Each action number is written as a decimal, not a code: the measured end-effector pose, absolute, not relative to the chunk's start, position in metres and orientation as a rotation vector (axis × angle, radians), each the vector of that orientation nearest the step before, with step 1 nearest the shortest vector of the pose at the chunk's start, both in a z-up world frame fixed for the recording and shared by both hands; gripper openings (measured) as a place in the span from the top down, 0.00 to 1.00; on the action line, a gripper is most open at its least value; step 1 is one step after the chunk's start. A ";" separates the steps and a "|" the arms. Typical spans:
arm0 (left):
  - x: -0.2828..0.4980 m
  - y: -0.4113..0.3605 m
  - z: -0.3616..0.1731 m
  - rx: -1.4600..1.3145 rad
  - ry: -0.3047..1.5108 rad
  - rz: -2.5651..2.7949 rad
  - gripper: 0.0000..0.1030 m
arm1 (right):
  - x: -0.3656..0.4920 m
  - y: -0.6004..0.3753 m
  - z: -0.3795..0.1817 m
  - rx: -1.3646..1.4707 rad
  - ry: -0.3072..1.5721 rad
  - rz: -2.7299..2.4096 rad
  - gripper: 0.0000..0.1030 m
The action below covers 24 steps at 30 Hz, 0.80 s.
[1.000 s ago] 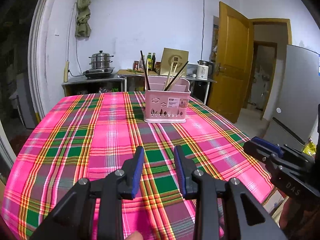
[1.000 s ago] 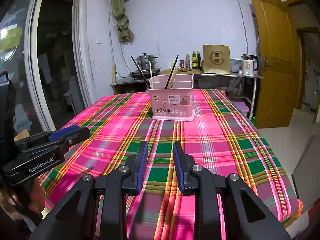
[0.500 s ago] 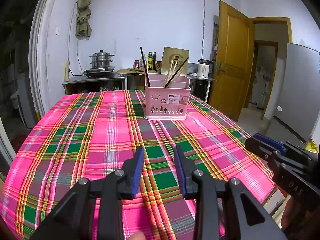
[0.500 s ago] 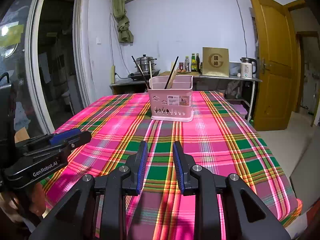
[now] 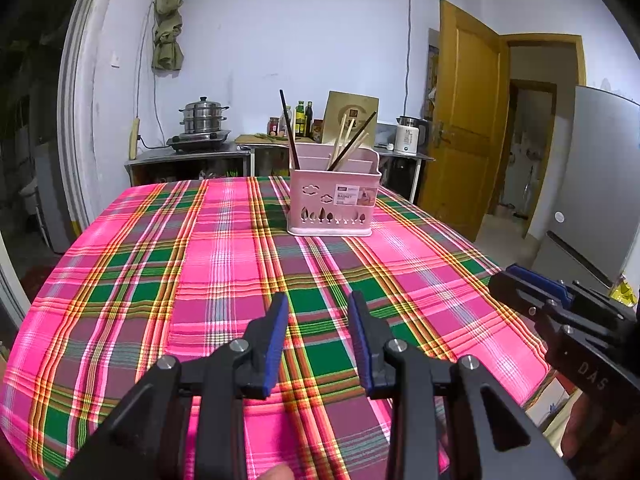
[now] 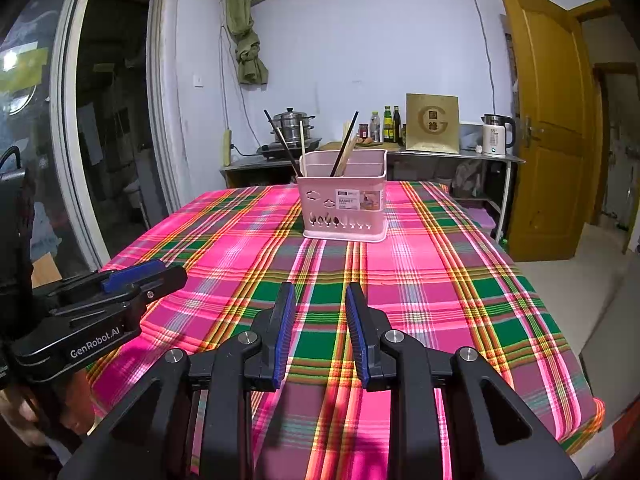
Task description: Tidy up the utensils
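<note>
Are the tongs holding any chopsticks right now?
No. Both the left tongs and right tongs are open and empty. The chopsticks all stand in the pink basket.

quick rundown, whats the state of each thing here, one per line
left gripper: open, nothing between its jaws
right gripper: open, nothing between its jaws
pink basket: upright on the tablecloth
chopsticks: standing tilted in the basket
wooden door: swung open
steamer pot: lid on
</note>
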<state>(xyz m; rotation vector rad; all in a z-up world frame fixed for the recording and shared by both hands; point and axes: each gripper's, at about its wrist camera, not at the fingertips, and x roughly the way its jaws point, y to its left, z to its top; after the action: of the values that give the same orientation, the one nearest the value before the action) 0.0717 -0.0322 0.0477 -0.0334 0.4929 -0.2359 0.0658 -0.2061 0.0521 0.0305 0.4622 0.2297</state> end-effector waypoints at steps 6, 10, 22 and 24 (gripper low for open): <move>0.071 -0.033 0.048 -0.028 0.488 -0.235 0.69 | 0.068 -0.206 0.050 0.032 0.467 0.233 0.74; 0.069 -0.033 0.048 -0.028 0.489 -0.236 0.69 | 0.067 -0.206 0.050 0.031 0.468 0.234 0.74; 0.067 -0.035 0.046 -0.024 0.493 -0.236 0.69 | 0.067 -0.205 0.049 0.030 0.470 0.237 0.74; 0.067 -0.036 0.046 -0.026 0.495 -0.238 0.69 | 0.067 -0.205 0.049 0.030 0.470 0.236 0.74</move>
<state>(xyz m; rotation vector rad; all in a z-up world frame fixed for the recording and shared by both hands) 0.0672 -0.0359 0.0459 -0.0258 0.4949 -0.2383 0.0671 -0.2049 0.0486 0.0300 0.4703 0.2357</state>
